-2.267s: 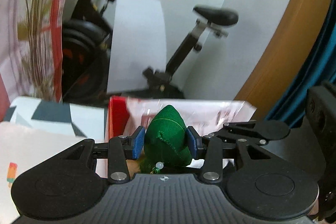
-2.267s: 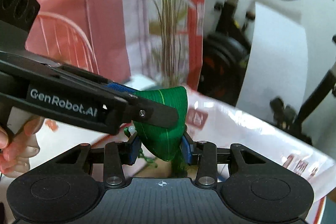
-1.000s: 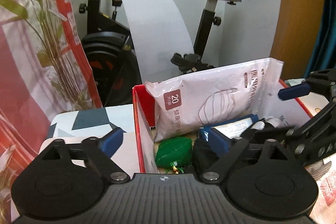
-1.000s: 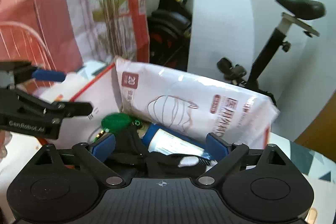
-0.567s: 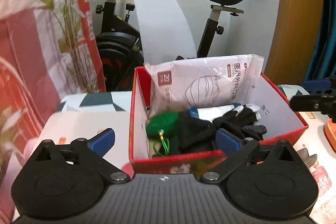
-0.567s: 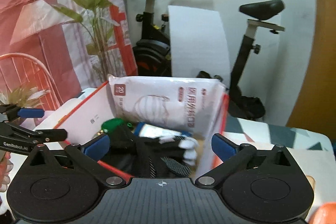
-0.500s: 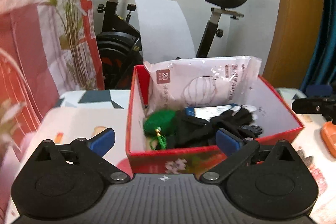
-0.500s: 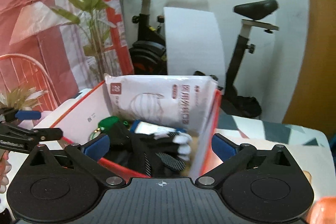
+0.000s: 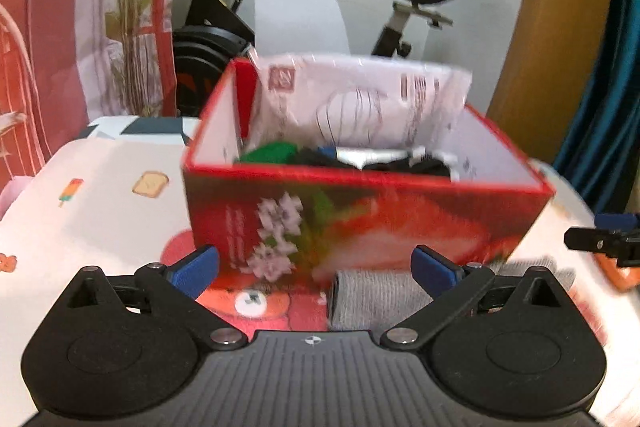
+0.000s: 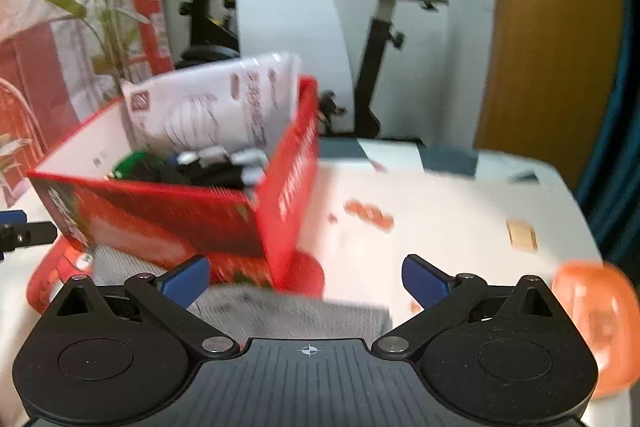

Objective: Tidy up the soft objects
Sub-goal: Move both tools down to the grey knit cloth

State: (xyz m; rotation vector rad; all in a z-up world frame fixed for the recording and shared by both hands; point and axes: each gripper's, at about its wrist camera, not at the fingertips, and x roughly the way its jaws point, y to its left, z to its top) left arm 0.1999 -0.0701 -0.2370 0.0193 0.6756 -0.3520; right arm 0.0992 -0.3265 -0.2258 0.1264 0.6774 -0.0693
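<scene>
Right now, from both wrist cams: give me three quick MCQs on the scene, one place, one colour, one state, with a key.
1. Where is the grey cloth?
A. in the box
B. on the table in front of the red box
C. on the bike seat

2. Colour of the pouch in the box?
A. green
B. yellow
C. purple

3. State of the left gripper?
A. shut on the pouch
B. shut on the cloth
C. open, holding nothing

Key: B, the cloth lies below the box front; A, green shows at the box's left end; C, pads stand wide apart.
</scene>
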